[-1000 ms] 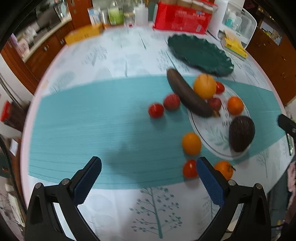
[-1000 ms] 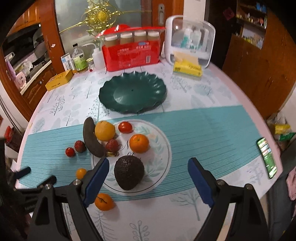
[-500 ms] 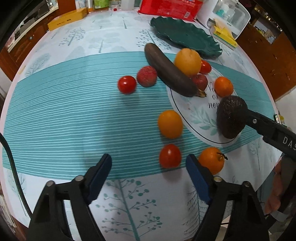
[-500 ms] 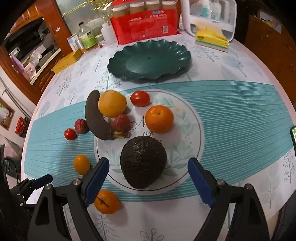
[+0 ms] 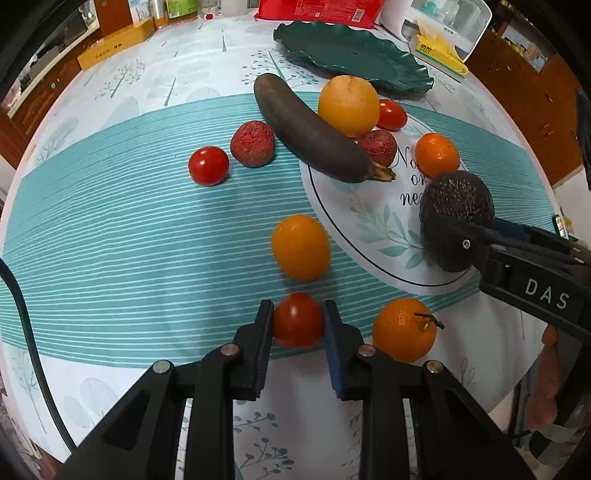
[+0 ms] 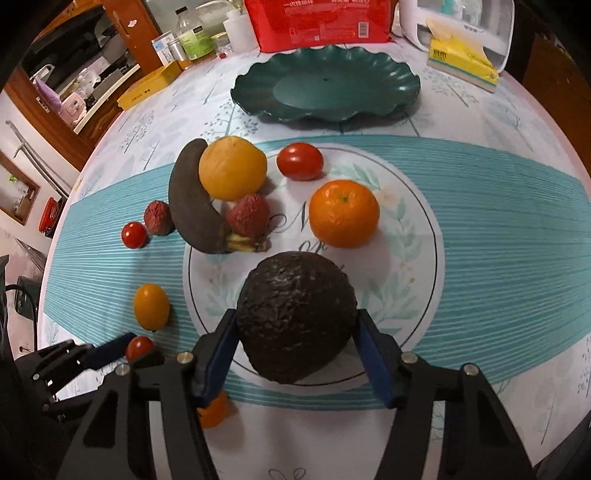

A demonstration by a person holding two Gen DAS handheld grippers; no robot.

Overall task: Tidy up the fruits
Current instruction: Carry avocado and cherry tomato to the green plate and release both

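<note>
Two hand-held grippers work a round table laid with a teal striped runner (image 5: 110, 236). The left gripper (image 5: 298, 325), its jaws just drawn in, pinches a small red tomato (image 5: 297, 319) near the table's front edge, pads pressed to both its sides. The right gripper (image 6: 295, 332) has been closing on a dark avocado (image 6: 295, 317) that sits on the front part of the white printed plate (image 6: 413, 236); both blue pads touch its flanks.

A tangerine (image 5: 404, 329) lies just beside the left gripper's right finger, and an orange oval fruit (image 5: 301, 246) sits just behind the held tomato, so that side is crowded (the runner to the left lies bare). On the white plate the avocado has room to its right; behind it are a second tangerine (image 6: 343, 213), another tomato (image 6: 300, 161), a lychee (image 6: 248, 215), a large orange (image 6: 232, 168) and a blackened banana (image 6: 190, 206) overhanging the rim. A second lychee (image 6: 158, 218) and a third tomato (image 6: 134, 234) rest off the plate on the runner.

The green scalloped plate (image 6: 369, 107) stands unfilled behind, with a red package (image 6: 317, 22), bottles and a tissue box (image 6: 461, 62) along the far edge.
</note>
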